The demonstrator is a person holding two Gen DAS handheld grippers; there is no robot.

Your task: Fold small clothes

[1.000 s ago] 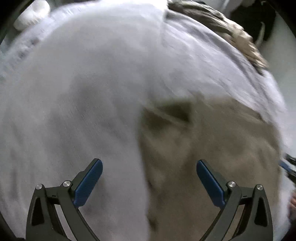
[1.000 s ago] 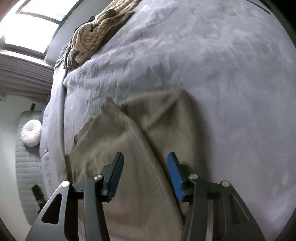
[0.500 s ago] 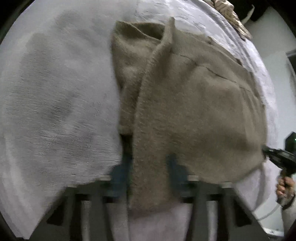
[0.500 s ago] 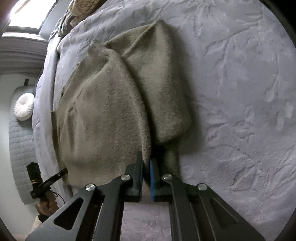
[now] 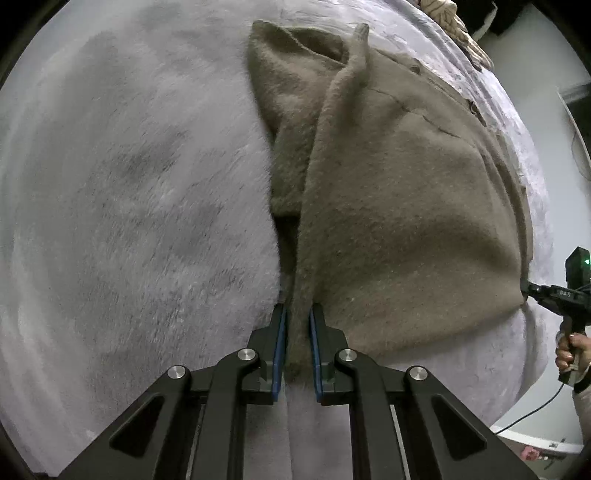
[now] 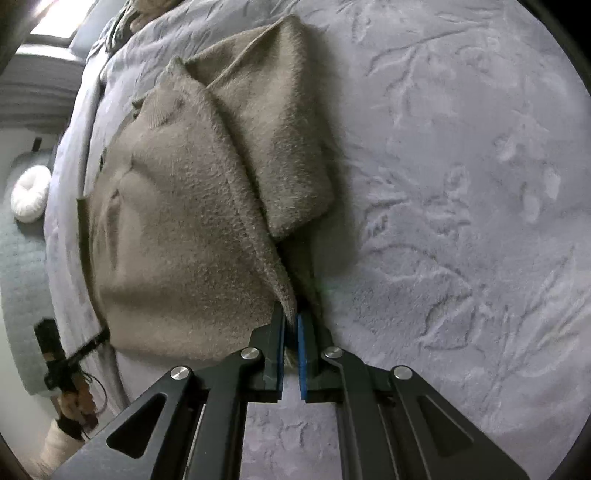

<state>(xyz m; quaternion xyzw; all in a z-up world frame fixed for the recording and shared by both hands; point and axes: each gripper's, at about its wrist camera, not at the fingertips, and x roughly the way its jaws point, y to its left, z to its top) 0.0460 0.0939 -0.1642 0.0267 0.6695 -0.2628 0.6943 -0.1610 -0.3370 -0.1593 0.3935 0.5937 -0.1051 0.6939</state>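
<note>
A small taupe fuzzy sweater [image 5: 399,206] lies on a grey plush bedspread [image 5: 129,206]. My left gripper [image 5: 296,325] is shut on a bottom corner of it and lifts that edge into a ridge. In the right wrist view the same sweater [image 6: 177,229] shows with a sleeve folded across it. My right gripper [image 6: 290,325] is shut on the opposite bottom corner. Each gripper shows at the edge of the other's view, in a hand: the right one in the left wrist view [image 5: 565,295], the left one in the right wrist view [image 6: 70,354].
The bedspread [image 6: 461,184] stretches wide to the right of the sweater. A cream cable-knit garment [image 5: 454,22] lies at the far end of the bed. A round white cushion [image 6: 29,192] sits on a quilted surface beside the bed.
Both grippers were open above the sweater, then came down and shut on its bottom corners. The pinched hem has lifted slightly off the bedspread.
</note>
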